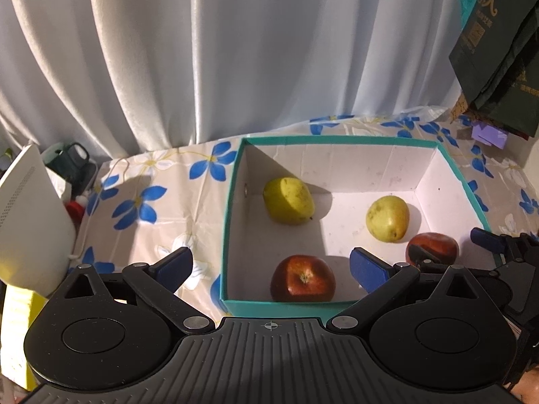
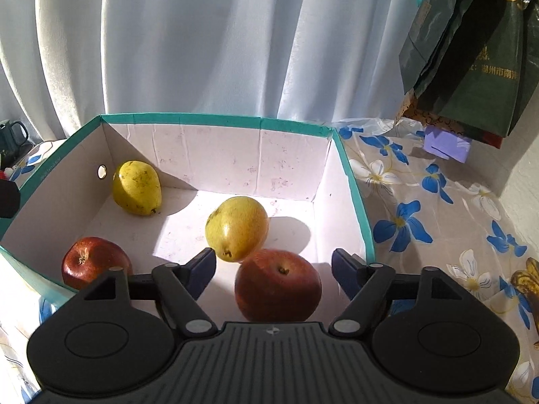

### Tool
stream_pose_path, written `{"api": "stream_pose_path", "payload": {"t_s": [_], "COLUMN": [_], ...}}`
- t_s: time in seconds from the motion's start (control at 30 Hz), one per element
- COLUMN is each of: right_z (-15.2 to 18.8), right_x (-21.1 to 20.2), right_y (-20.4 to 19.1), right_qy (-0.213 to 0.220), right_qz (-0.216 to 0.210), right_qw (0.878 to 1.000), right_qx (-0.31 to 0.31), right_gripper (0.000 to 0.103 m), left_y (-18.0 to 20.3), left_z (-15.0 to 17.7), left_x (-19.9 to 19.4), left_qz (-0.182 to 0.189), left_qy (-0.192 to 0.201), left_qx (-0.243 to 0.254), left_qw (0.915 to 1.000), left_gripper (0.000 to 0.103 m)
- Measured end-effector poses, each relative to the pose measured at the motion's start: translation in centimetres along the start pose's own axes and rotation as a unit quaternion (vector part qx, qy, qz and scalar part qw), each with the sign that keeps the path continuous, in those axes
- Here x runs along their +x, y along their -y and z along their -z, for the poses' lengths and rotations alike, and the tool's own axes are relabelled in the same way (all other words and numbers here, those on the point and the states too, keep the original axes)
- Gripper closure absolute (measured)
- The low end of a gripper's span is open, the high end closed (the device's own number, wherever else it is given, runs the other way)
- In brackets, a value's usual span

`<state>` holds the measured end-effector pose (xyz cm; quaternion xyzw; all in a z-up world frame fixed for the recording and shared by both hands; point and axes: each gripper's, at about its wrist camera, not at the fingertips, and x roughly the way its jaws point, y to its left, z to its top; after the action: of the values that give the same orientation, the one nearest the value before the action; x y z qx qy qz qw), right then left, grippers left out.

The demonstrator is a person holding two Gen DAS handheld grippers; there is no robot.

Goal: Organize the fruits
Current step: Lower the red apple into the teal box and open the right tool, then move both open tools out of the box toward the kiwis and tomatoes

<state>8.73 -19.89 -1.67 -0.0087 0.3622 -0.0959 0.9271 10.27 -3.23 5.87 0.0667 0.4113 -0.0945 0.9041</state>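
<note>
Four fruits sat in the teal box [image 2: 219,118] on the floral tabletop [image 2: 438,202]: a pear [image 2: 137,187] in the far left corner, a 2nd pear [image 2: 237,227] mid-box, an apple [image 2: 88,260] near left, and a 2nd apple [image 2: 278,284] near right, looking to touch the 2nd pear.

The right gripper [image 2: 273,269] was spread wide, empty, its pads either side of the 2nd apple w/ gaps on both sides — not gripping. The left gripper [image 1: 271,266] was also wide and empty, hovering at the box's near left corner above the 1st apple [image 1: 303,277]; one pad was outside the wall, one inside.

Risks, as judged: closing on the 2nd apple could nudge the pear that seems to lean on it and set it rolling. Round, glossy skin may slip if the pads land off-centre. The left gripper straddled the box wall — dropping lower could catch the rim and shove the box.

Writing: dark green bags [image 2: 471,50] at far right carried gold Chinese print, approx. "湖州市南…"; the rest was unreadable.
</note>
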Motion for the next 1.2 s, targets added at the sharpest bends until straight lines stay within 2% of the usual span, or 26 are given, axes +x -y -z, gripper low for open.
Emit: {"api": "stream_pose_path", "payload": {"t_s": [0.07, 0.3, 0.4, 0.47, 0.63, 0.7, 0.97, 1.1, 1.2], "right_z": [0.0, 0.6, 1.8, 2.9, 5.2, 6.1, 8.5, 9.3, 9.6], "right_x": [-0.5, -4.9, -7.7, -9.3, -11.1, -11.5, -12.9, -13.5, -13.7], "right_y": [-0.2, 0.9, 1.8, 2.9, 4.9, 5.3, 4.5, 4.0, 3.8], "right_qy": [0.005, 0.067, 0.115, 0.141, 0.134, 0.128, 0.107, 0.094, 0.085], "right_qz": [-0.01, -0.028, -0.022, -0.036, -0.04, -0.054, -0.073, -0.087, -0.082], "right_qw": [1.0, 0.997, 0.991, 0.985, 0.976, 0.973, 0.974, 0.974, 0.976], "right_qx": [-0.002, 0.024, 0.057, 0.096, 0.169, 0.185, 0.187, 0.187, 0.184], "right_gripper": [0.003, 0.0, 0.0, 0.0, 0.0, 0.0, 0.0, 0.0, 0.0], "left_y": [0.2, 0.3, 0.5, 0.5, 0.1, 0.0, -0.1, -0.3, -0.6], "left_z": [0.1, 0.7, 1.2, 1.5, 2.5, 3.1, 4.8, 5.5, 6.0], "left_x": [0.0, 0.2, 0.2, 0.2, -0.1, -0.2, 0.2, 0.2, 0.1], "left_qz": [-0.001, 0.029, 0.022, 0.016, 0.02, 0.018, -0.002, -0.015, -0.022], "left_qy": [0.001, -0.012, -0.01, -0.014, -0.005, -0.002, -0.042, -0.05, -0.053], "left_qx": [0.006, -0.001, 0.001, 0.004, -0.012, -0.02, -0.014, -0.014, -0.017], "left_qw": [1.0, 0.9995, 0.9997, 0.9998, 0.9997, 0.9996, 0.999, 0.9985, 0.9982], "left_gripper": [0.001, 0.001, 0.001, 0.001, 0.001, 0.001, 0.001, 0.001, 0.001]}}
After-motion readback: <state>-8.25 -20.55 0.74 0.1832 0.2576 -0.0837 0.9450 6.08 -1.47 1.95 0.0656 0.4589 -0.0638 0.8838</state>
